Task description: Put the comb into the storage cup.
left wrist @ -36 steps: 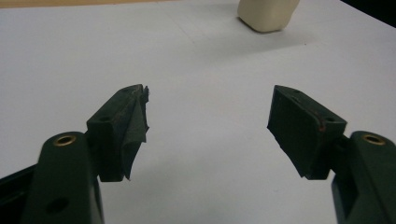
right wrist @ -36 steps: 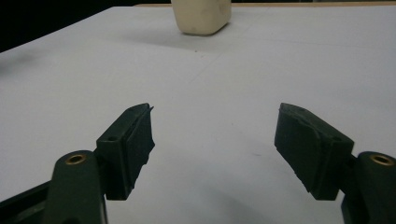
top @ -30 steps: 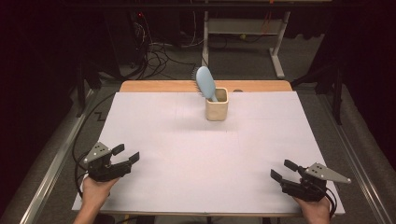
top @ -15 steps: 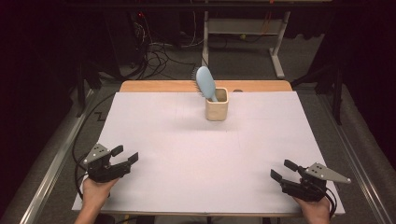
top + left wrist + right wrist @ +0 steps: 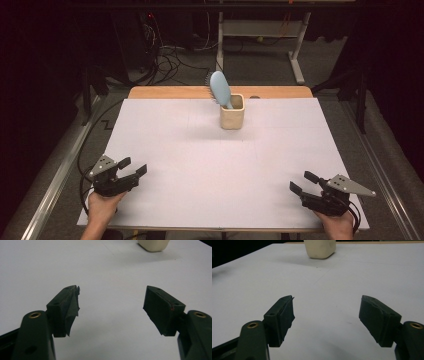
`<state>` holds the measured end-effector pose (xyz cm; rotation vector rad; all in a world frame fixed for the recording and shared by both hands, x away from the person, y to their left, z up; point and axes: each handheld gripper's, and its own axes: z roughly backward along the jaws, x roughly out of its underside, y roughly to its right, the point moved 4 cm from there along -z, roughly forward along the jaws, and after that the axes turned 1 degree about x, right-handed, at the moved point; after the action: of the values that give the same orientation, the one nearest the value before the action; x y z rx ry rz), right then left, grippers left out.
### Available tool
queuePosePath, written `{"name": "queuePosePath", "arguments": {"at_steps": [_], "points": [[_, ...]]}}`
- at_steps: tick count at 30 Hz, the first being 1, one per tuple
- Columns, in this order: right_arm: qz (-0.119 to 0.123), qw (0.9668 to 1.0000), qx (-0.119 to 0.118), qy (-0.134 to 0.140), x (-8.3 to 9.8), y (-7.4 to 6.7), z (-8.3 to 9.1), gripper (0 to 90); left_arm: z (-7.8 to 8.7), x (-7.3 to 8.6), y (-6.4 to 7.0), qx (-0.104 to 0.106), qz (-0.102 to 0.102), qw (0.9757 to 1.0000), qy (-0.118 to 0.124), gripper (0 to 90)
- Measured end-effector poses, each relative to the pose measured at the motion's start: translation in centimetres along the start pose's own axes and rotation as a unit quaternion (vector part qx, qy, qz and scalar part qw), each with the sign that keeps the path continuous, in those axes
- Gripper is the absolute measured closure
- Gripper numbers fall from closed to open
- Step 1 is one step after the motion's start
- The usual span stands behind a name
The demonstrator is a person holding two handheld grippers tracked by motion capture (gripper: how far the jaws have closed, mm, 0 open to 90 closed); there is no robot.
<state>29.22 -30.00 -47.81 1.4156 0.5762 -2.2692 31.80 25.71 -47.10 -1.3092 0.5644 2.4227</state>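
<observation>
Pale blue, the hairbrush (image 5: 220, 89) stands head-up in the cream cup (image 5: 232, 112) near the far edge of the bench (image 5: 210, 165), leaning toward your left, well apart from both of your hands. Your left claw (image 5: 134, 167) and right claw (image 5: 304, 182) rest at the near corners, each with its jaws spread and nothing between them; each gripper view shows bare white surface between the black pads, with the cup far ahead. To start well, I'd judge you should bring one claw in over the cup and take the brush by its head or neck, while the other steadies the cup, since it looks light enough to tip when the brush is pulled.
</observation>
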Motion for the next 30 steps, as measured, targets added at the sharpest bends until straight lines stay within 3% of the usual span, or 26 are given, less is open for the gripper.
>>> {"name": "queuePosePath", "arguments": {"at_steps": [30], "points": [[0.002, 1.0, 0.0, 0.0, 0.0, 0.0, 0.0, 29.0, -0.3, 1.1, -0.5, -0.013, 0.013, 0.9998, -0.007, 29.0]]}}
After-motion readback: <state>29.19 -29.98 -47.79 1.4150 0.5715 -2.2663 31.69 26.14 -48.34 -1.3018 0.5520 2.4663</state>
